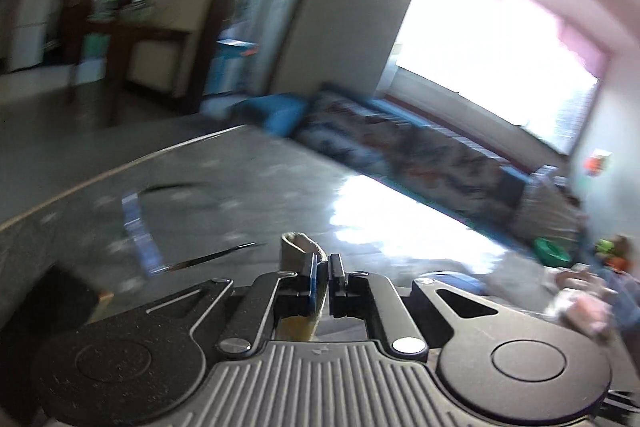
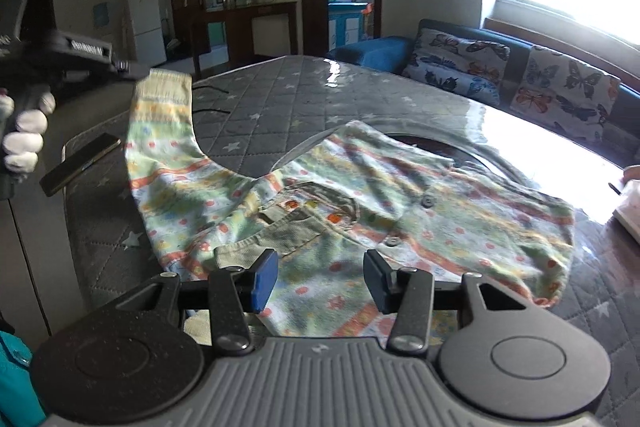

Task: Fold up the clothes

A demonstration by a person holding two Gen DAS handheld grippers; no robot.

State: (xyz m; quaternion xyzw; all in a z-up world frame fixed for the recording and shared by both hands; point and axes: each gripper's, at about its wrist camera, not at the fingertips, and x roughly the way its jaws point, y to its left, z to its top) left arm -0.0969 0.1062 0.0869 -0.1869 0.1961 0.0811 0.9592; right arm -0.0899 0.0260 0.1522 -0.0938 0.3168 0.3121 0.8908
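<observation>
A small patterned shirt [image 2: 360, 203] in green, white and orange lies on the grey quilted table cover [image 2: 280, 95]. Its left sleeve [image 2: 164, 115] is lifted up and to the left. My left gripper [image 1: 322, 275] is shut on the sleeve's ribbed cuff [image 1: 298, 245]; from the right wrist view it shows at the upper left [image 2: 132, 69], held by a white-gloved hand. My right gripper [image 2: 320, 279] is open and empty, just above the shirt's near hem. The left wrist view is blurred.
A dark phone [image 2: 78, 163] lies on the table's left edge. A round dark object [image 2: 436, 147] sits under the shirt's far side. A blue sofa with butterfly cushions [image 2: 520, 75] stands behind the table, under a bright window. Another person's hand [image 1: 580, 279] is at the right.
</observation>
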